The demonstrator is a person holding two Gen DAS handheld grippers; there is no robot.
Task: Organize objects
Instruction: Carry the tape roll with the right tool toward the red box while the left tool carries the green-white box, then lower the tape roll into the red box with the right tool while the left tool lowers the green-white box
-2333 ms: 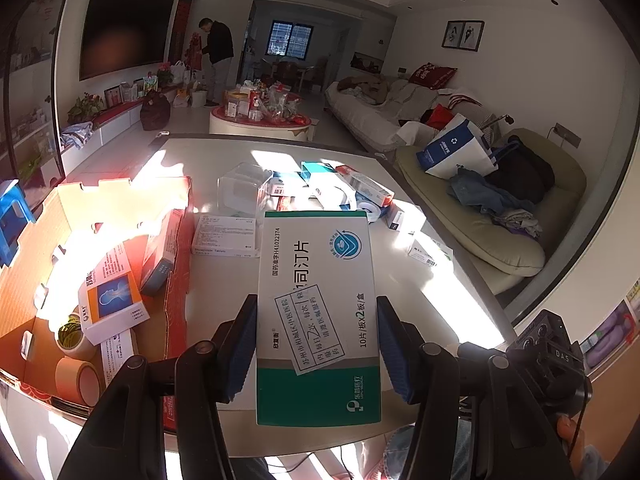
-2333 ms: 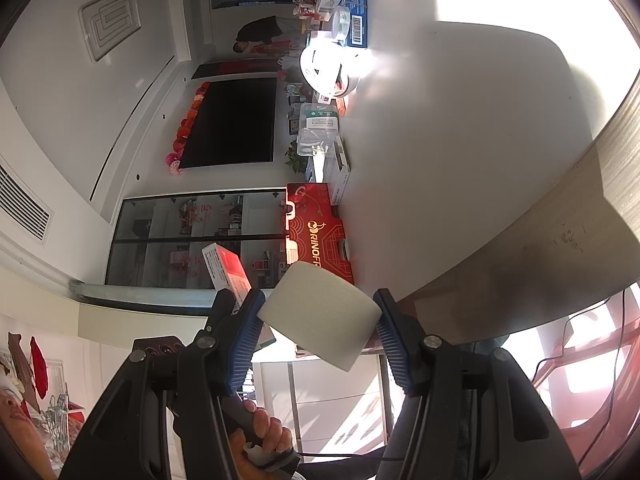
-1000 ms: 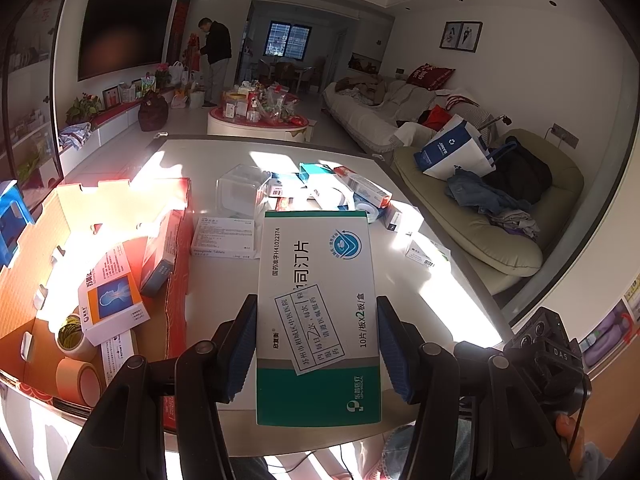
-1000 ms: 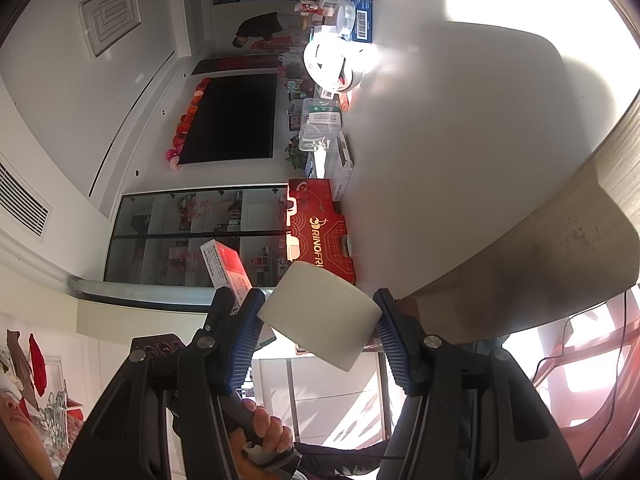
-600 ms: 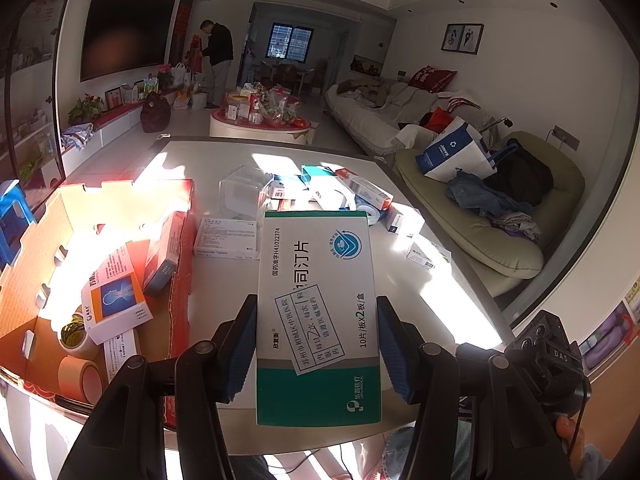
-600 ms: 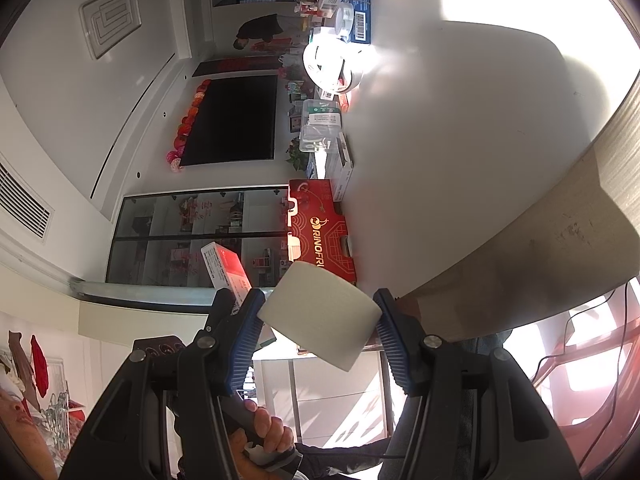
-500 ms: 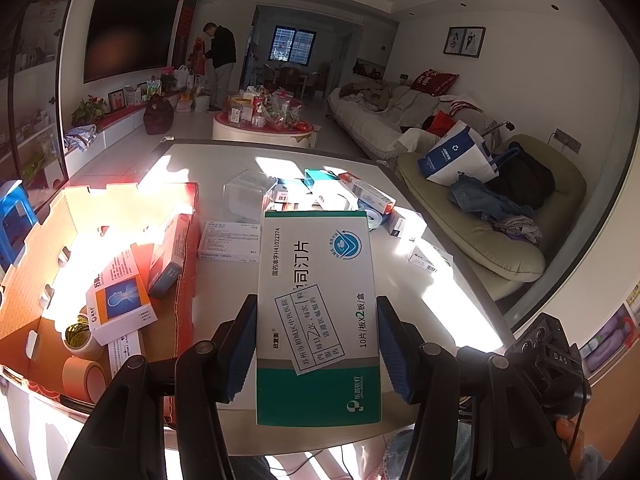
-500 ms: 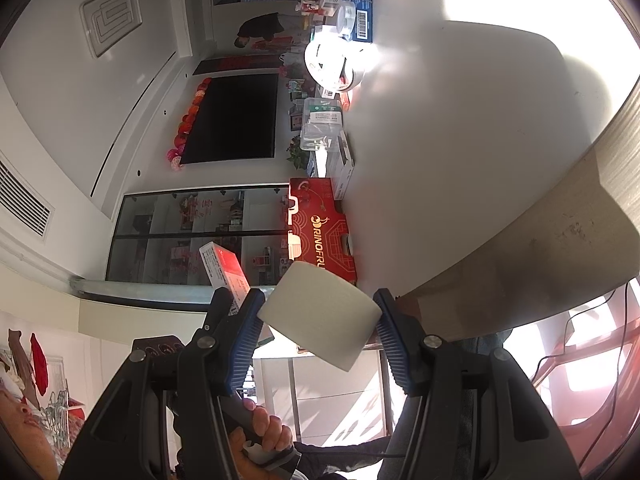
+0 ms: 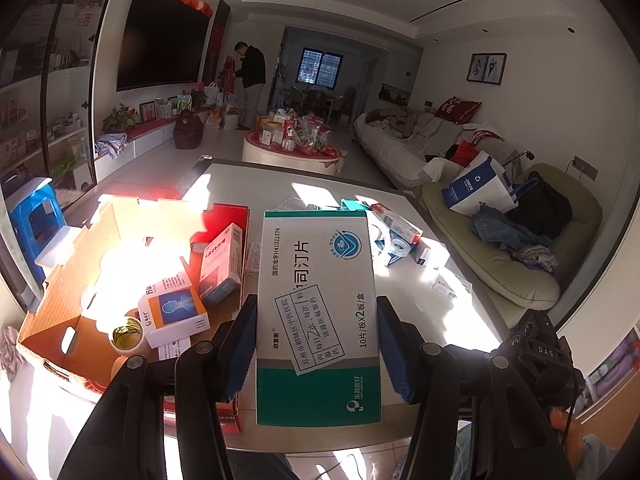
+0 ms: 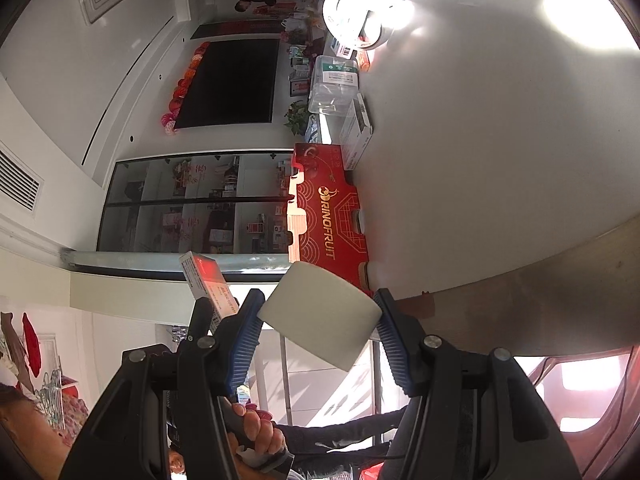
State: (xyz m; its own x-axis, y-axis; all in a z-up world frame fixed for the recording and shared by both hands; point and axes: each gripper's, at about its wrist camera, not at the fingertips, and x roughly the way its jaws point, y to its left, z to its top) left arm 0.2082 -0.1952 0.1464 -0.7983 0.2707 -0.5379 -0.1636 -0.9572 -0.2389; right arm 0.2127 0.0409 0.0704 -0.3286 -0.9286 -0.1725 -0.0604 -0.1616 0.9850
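We are gripping a white and green medicine box (image 9: 318,312) in our left gripper (image 9: 316,340), its blue pads pressed against the box's long sides, above the near edge of the surface (image 9: 420,300). Compared with half a second ago, we are holding it higher: the ceiling vent is now showing at the top of the left view, and the open cardboard box (image 9: 100,248) at our left is sitting lower in the frame, with more of its inside on show. A pink box (image 9: 220,266), an orange and white box (image 9: 174,312) and a roll of tape (image 9: 127,336) are lying inside it.

Our right gripper (image 10: 318,328) is clenching a plain white box (image 10: 320,316), turned on its side so the room is looking rotated; that view is barely differing from the earlier one. The red carton wall (image 10: 332,220) printed RINOFRUIT is standing just beyond the white box, and a red and white box (image 10: 208,284) is showing at the left finger.

The held medicine box is hiding much of the surface behind it, so we are seeing only the edges of the small boxes (image 9: 396,228) scattered there. The white box is showing no print, and glare is washing out the far surface in the right view.
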